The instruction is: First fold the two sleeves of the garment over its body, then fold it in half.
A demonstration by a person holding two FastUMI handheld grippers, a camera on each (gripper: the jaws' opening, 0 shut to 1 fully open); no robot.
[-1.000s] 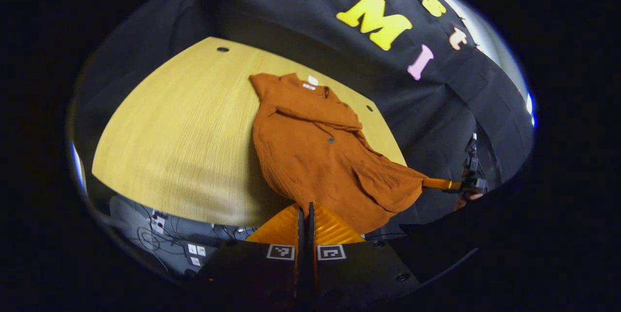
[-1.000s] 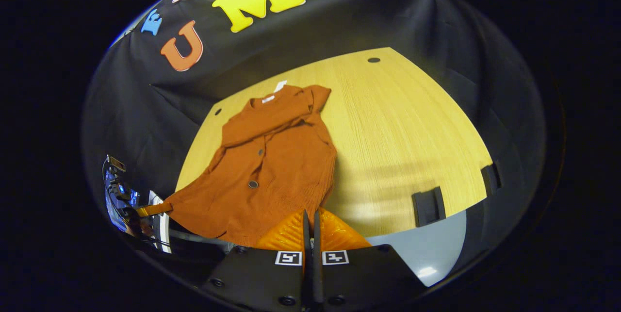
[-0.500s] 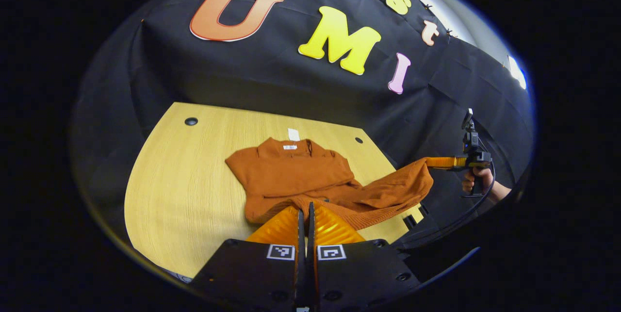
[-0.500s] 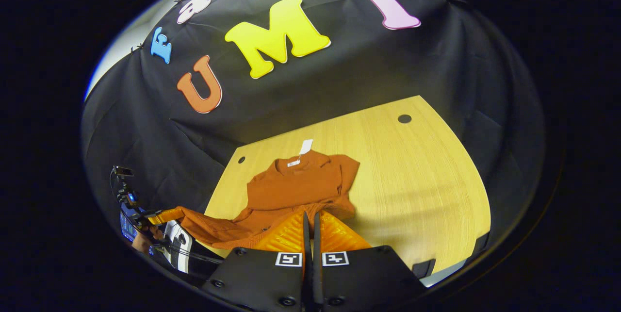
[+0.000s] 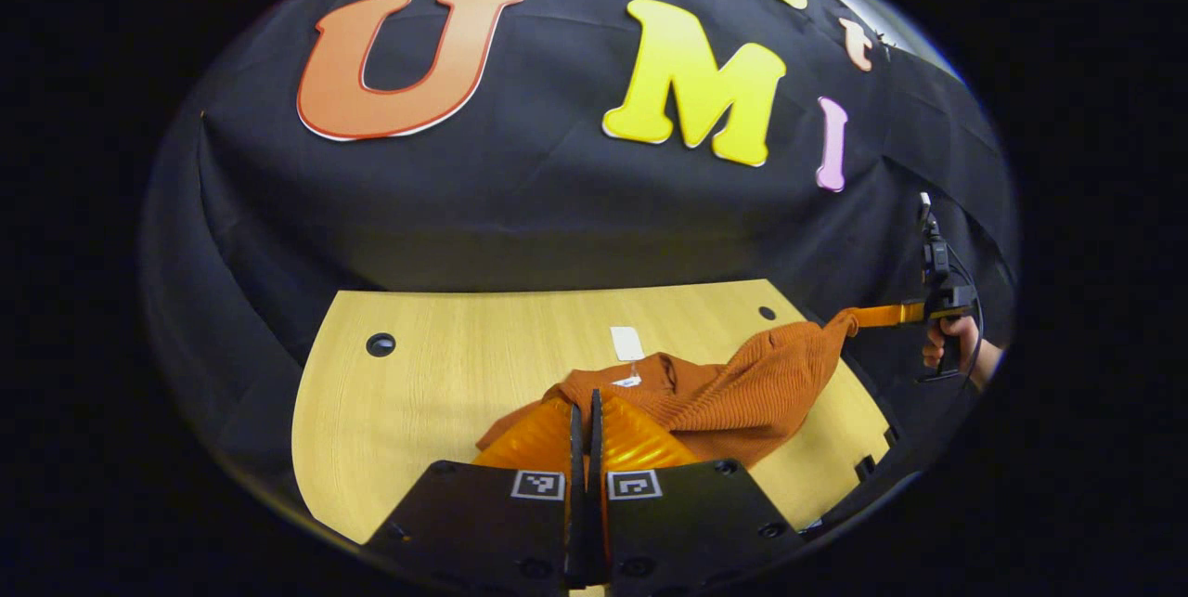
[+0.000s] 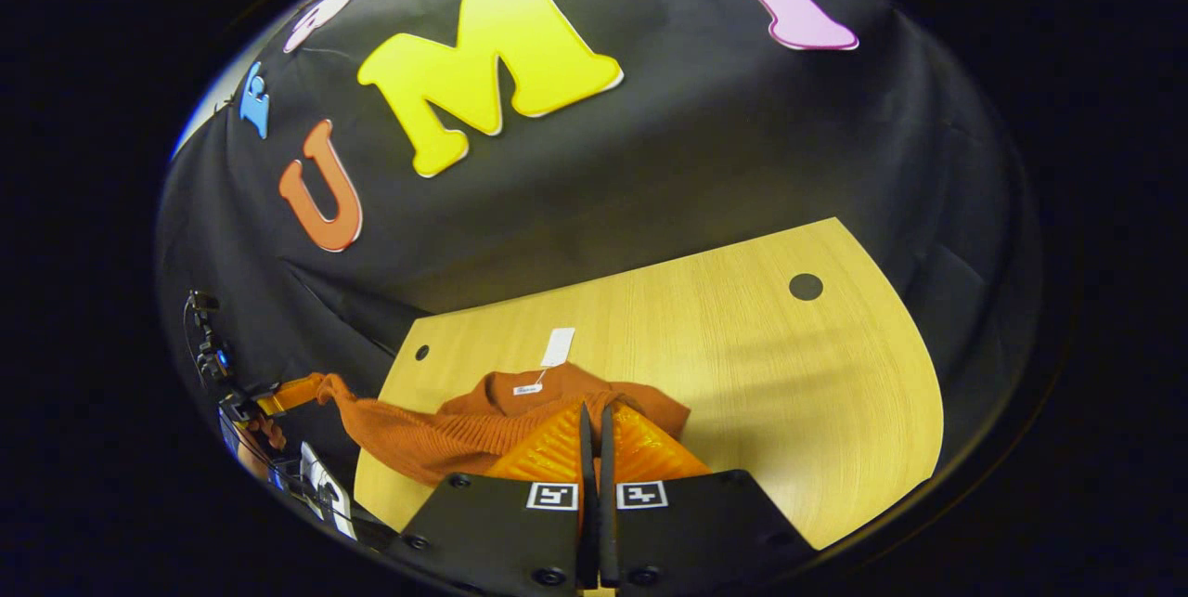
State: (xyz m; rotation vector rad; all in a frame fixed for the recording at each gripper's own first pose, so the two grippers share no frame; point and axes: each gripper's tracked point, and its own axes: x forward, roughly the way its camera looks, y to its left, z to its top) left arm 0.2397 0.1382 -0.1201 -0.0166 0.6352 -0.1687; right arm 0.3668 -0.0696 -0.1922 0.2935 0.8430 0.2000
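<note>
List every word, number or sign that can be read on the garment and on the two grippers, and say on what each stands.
None can be read.
White hang tag at the collar of the garment: no print can be made out.
Neck label: too small to read.
Marker squares on the left gripper and the right gripper: black-and-white patterns, not words.

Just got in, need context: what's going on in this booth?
A person with a gripper in each hand is folding an orange garment on the table. Both the left gripper and the right gripper have their jaws shut on its hem, lifted toward the collar. The half fold isn't laid down yet.
</note>
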